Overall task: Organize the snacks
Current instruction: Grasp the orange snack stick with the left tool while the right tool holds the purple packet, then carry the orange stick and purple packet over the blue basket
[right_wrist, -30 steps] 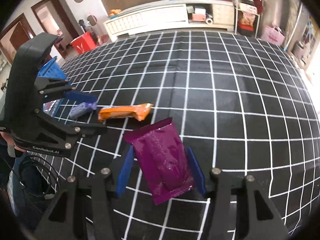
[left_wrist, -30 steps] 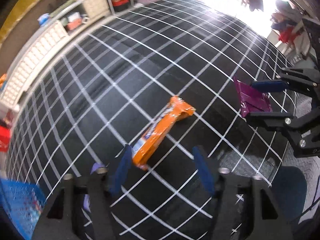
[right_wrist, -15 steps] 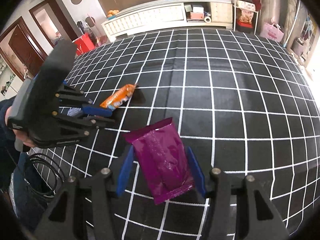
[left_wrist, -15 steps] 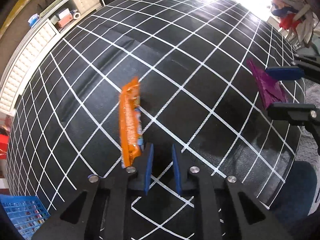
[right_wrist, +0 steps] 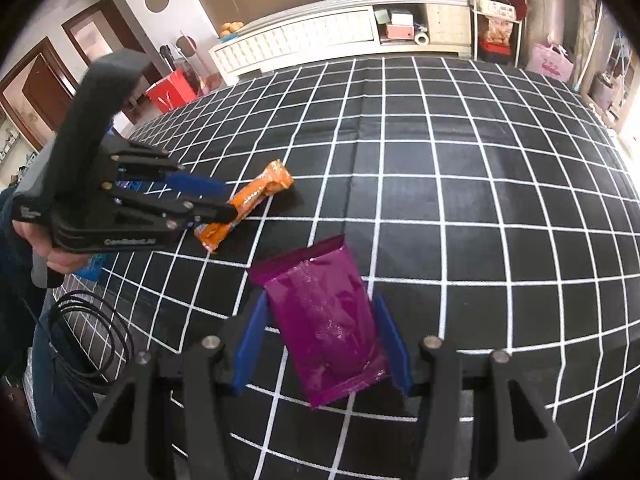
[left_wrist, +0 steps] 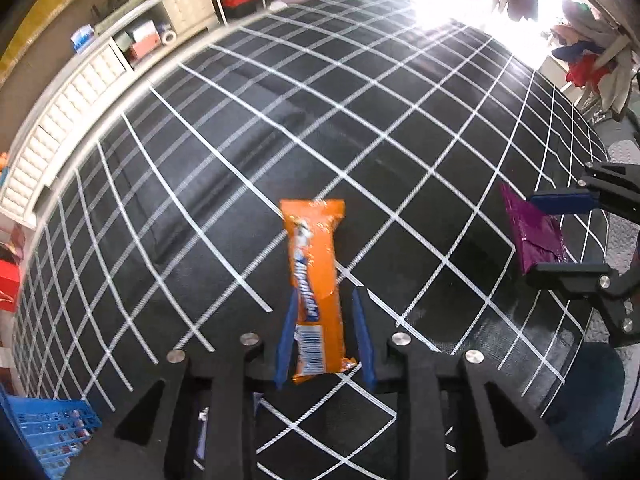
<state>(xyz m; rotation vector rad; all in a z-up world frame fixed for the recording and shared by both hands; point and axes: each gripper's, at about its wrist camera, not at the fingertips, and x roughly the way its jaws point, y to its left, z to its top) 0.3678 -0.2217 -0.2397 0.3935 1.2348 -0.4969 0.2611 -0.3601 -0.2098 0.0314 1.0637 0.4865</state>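
Your left gripper (left_wrist: 324, 336) fingers are clamped on the orange snack bar (left_wrist: 316, 288), held above the desk (left_wrist: 400, 152). Your right gripper (right_wrist: 320, 340) fingers grip the purple pouch (right_wrist: 328, 320) over the near edge.

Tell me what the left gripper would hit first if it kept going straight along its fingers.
Apart from the orange snack wrapper already between its fingers, the left gripper would probably meet only the black white-gridded tablecloth. No other item shows along that line, though depth is unclear.
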